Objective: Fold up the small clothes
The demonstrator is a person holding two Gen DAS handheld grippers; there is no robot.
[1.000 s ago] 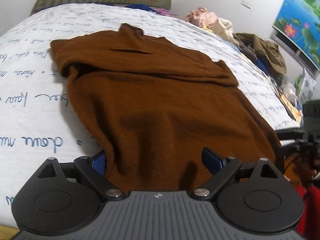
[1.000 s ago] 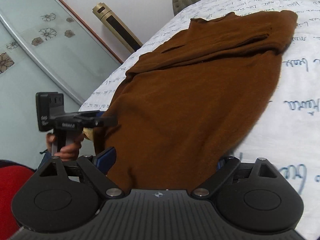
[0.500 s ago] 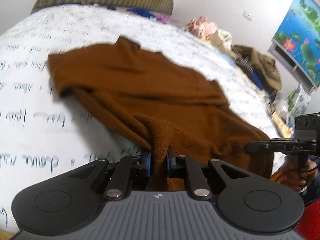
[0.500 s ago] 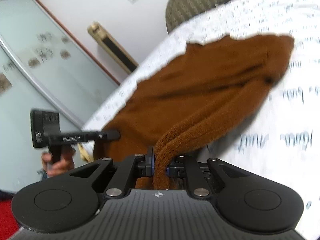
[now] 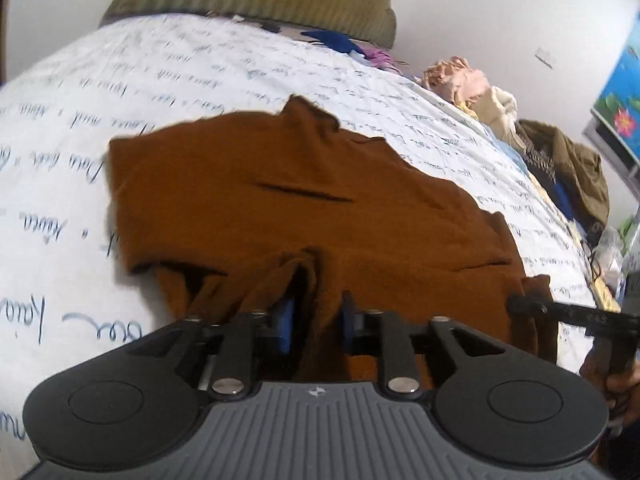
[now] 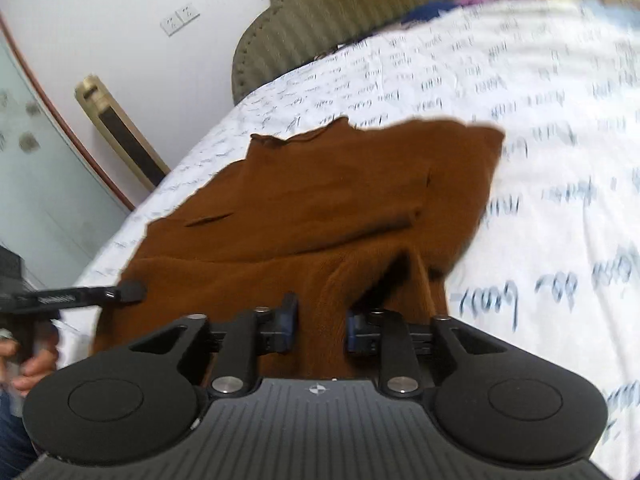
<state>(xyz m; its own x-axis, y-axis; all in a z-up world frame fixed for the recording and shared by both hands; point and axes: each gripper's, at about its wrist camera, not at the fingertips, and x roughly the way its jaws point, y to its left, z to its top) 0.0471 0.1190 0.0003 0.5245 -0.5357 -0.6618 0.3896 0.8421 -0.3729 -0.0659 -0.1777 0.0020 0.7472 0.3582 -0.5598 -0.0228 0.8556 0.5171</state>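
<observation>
A white bedsheet printed with handwriting covers the bed, and on it lies the brown sweater, its neck toward the ribbed headboard and its hem end brought up over the body, so the long axis runs straight away from both tools. The left gripper and right gripper sit side by side at the near folded edge, about equally close. Each has its jaws narrow but opening, with a ridge of brown knit between the blue pads, apparently being let go.
</observation>
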